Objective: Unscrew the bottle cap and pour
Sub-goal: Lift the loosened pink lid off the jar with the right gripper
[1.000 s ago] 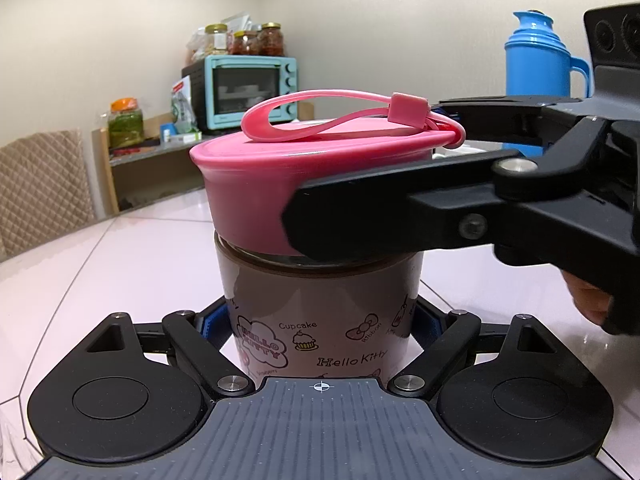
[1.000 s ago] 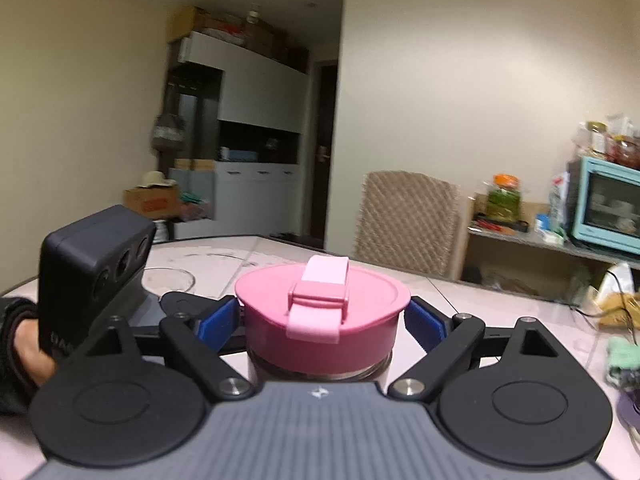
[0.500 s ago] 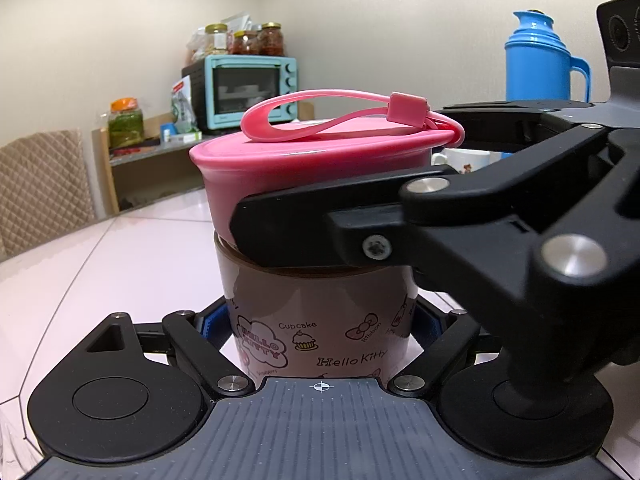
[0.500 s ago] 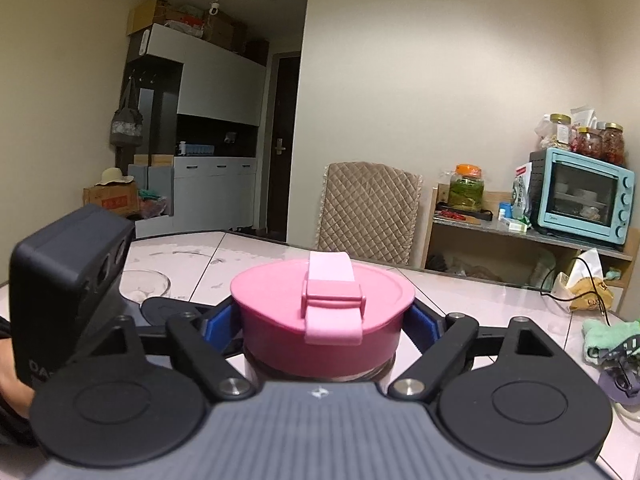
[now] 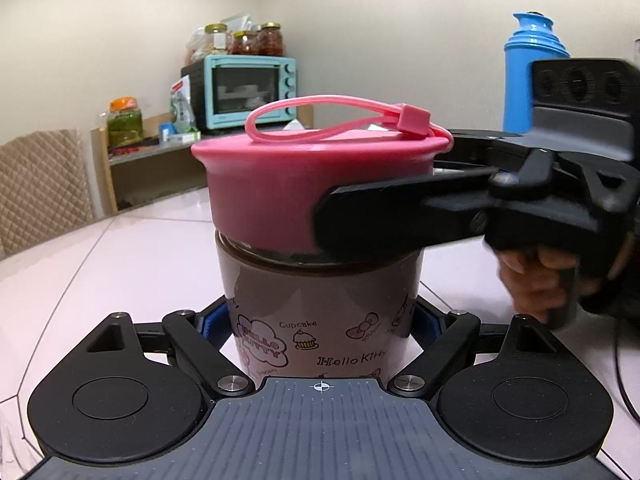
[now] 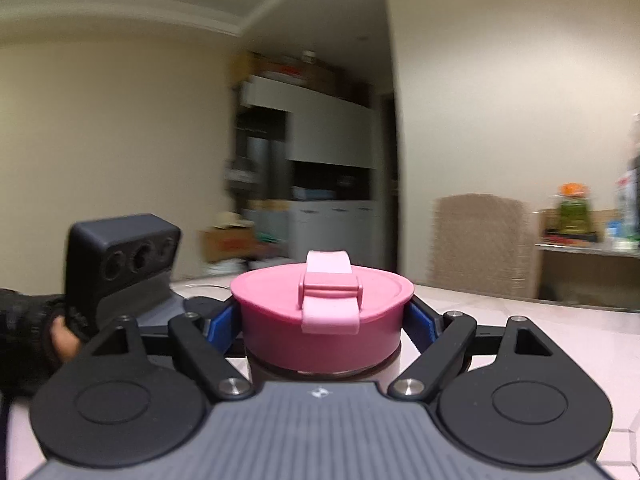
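Note:
A brown Hello Kitty bottle [image 5: 320, 304] stands upright on the pale pink table. Its wide pink cap [image 5: 280, 184] with a pink strap loop sits on top, slightly raised, showing the glass neck. My left gripper [image 5: 320, 320] is shut on the bottle's body, blue pads at both sides. My right gripper [image 6: 322, 320] is shut on the pink cap [image 6: 320, 320]; in the left wrist view its black finger [image 5: 400, 216] crosses the cap from the right. The bottle's contents are hidden.
A blue thermos [image 5: 532, 68] stands at the back right. A teal toaster oven [image 5: 244, 88] with jars sits on a shelf behind. A quilted chair [image 5: 40, 188] is at the left. The table [image 5: 120, 264] spreads around the bottle.
My right gripper has swung around the cap, turning it: its finger moved back to the right in the left wrist view, and the room shifted sideways in the right wrist view. The bottle stayed still.

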Action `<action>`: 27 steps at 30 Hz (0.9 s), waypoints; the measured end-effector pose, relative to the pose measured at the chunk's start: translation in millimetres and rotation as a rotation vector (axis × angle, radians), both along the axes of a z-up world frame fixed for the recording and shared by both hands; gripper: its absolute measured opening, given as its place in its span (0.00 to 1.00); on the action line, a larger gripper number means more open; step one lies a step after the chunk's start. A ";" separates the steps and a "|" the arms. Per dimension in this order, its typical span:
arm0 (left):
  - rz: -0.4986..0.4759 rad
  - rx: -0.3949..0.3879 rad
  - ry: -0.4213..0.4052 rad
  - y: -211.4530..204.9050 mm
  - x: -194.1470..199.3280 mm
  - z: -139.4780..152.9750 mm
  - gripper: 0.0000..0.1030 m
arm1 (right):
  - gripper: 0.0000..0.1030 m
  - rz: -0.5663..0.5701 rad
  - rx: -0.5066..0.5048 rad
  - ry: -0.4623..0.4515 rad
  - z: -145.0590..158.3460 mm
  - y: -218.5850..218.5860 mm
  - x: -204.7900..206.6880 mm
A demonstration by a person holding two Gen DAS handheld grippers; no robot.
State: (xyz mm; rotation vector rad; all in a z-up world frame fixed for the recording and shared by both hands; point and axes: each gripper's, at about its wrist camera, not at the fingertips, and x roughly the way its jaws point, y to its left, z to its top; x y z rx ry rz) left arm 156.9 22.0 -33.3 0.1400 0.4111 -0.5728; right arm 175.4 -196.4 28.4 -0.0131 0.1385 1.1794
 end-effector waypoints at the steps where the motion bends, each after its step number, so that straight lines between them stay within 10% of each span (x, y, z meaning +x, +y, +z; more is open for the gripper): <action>1: 0.000 0.000 0.000 -0.1 0.2 0.1 0.87 | 0.82 0.012 0.008 0.008 0.8 -1.3 2.6; 27: 0.032 0.009 -0.005 -6.9 -5.4 4.4 0.88 | 0.82 -0.258 -0.025 -0.036 32.7 0.7 -26.0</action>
